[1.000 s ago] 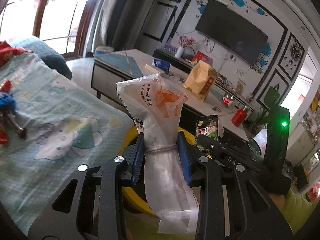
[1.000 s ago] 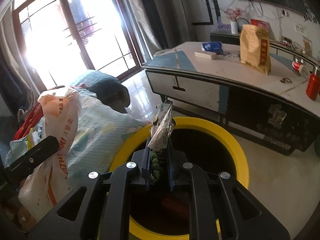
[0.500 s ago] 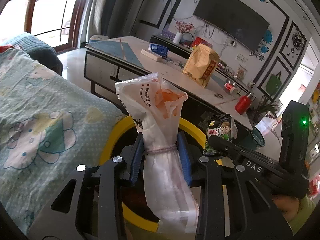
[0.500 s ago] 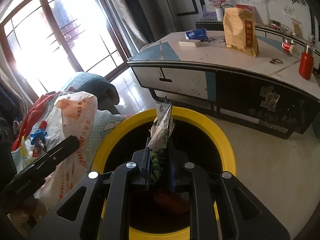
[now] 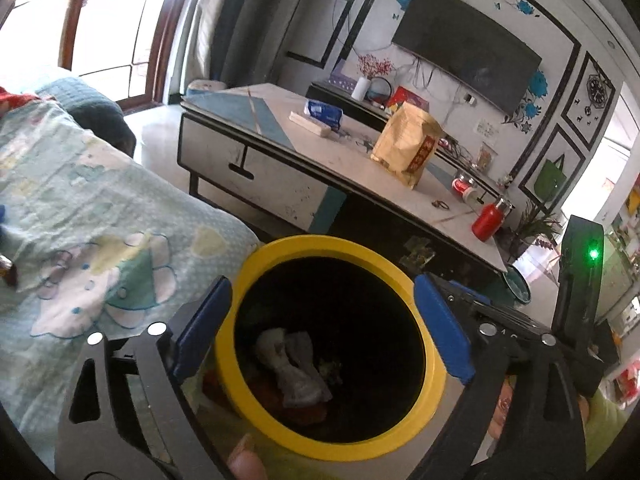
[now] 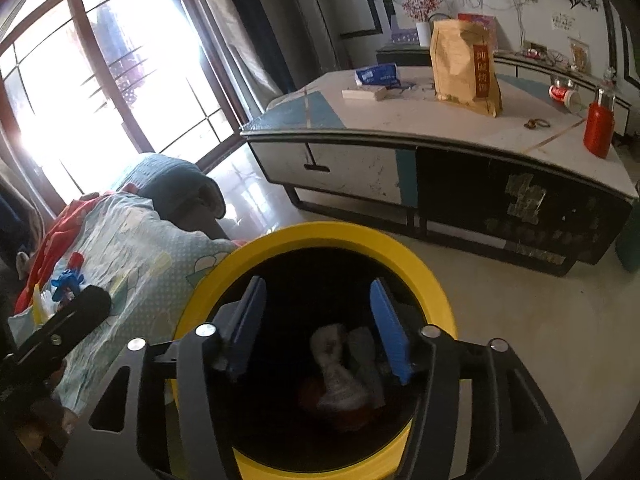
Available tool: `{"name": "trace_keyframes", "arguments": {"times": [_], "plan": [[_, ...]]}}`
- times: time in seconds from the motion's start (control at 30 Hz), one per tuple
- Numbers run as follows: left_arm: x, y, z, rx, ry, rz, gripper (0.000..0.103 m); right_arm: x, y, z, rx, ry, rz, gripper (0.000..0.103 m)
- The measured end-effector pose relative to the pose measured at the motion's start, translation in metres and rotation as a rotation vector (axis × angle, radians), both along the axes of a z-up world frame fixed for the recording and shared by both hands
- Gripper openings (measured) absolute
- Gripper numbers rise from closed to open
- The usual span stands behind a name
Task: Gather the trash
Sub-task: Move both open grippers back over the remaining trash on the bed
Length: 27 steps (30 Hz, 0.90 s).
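Both claws just sprung open, nothing between jaws: left claw [image 5: 320, 328], right claw [image 6: 318, 330]. Crumpled white plastic bag [image 5: 294, 372] now at bottom of round yellow-rimmed black bin [image 5: 430, 360], near 6 o'clock. Drop done. Left on bench [image 6: 460, 120], 1 o'clock: tan paper pouch [image 6: 464, 68], red label, Chinese characters unreadable; blue packet [image 6: 378, 74].

The bin [image 5: 434, 376] stands on the floor [image 6: 500, 304], just beside the bed [image 5: 100, 240] on its left. A bag [image 5: 298, 376] lies in the bin. Behind the bin stands the bench [image 5: 280, 188]. On the bench, a box [image 6: 366, 93] lies at the left, a pouch [image 6: 466, 68] stands upright in the middle, and a bottle [image 6: 598, 126] stands at the right. A TV [image 5: 464, 46] hangs on the wall behind the bench.
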<state>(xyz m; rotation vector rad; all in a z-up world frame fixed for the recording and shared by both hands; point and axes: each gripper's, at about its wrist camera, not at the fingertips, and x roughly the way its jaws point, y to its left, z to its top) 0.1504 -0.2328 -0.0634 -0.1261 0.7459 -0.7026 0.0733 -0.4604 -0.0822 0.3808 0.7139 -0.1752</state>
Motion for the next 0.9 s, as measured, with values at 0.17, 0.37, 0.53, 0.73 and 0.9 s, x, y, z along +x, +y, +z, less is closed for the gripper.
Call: {"name": "trace_keyframes", "arguments": {"times": [0.17, 0.37, 0.53, 0.73, 0.9], "plan": [[-0.008, 0.011, 0.012, 0.006, -0.040, 0.039, 0.092, -0.004, 0.012, 0.012, -0.047, -0.047, 0.013, 0.067], [-0.016, 0.033, 0.027, 0.006, -0.090, 0.096, 0.092, -0.009, 0.027, 0.026, -0.084, -0.095, 0.045, 0.069], [-0.022, 0.051, 0.036, 0.009, -0.128, 0.150, 0.092, -0.013, 0.043, 0.038, -0.114, -0.138, 0.072, 0.077], [-0.030, 0.072, 0.042, 0.014, -0.157, 0.197, 0.092, -0.015, 0.062, 0.045, -0.136, -0.157, 0.119, 0.078], [-0.033, 0.093, 0.047, 0.007, -0.166, 0.251, 0.092, -0.017, 0.077, 0.051, -0.154, -0.170, 0.151, 0.079]]}}
